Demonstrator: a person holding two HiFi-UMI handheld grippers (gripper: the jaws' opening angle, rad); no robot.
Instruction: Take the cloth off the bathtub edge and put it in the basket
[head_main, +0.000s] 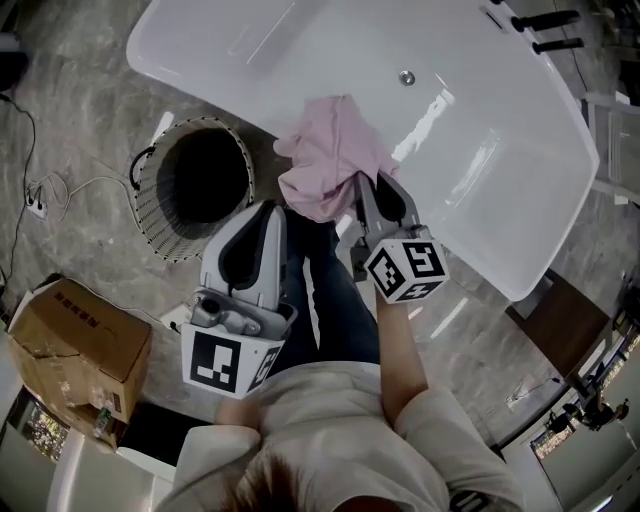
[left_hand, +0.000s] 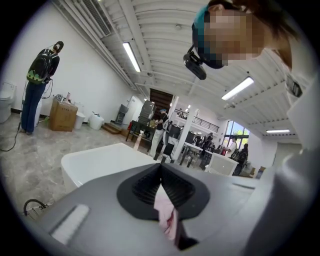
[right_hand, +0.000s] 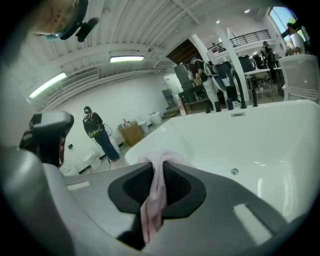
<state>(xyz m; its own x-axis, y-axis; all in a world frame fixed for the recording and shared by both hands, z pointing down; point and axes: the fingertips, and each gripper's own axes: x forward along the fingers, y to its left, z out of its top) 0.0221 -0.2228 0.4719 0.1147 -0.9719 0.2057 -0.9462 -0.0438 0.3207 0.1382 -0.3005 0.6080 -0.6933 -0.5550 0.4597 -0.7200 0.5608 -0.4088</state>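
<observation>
my right gripper (right_hand: 158, 165) is clamped on the pink cloth (head_main: 330, 160): in the right gripper view a fold of it stands squeezed between the two dark pads and trails down toward the camera. my left gripper (left_hand: 161, 166) is closed too. its tips meet, and in the left gripper view a narrow strip of the same pink fabric sits wedged between the pads lower down.

from the head view the cloth is bunched on the near edge of the white bathtub (head_main: 300, 50). part of it lies over the rim and part hangs down the outer side, in front of my legs. the right gripper comes at it from below on the right, and the left gripper reaches its lower left edge.

the basket (head_main: 147, 205), a round wire one with a dark inside, stands on the grey stone floor just beside the tub's outer wall, to the left of the cloth and apart from it. a cardboard box (head_main: 75, 340) sits on the floor further left, nearer to me.
</observation>
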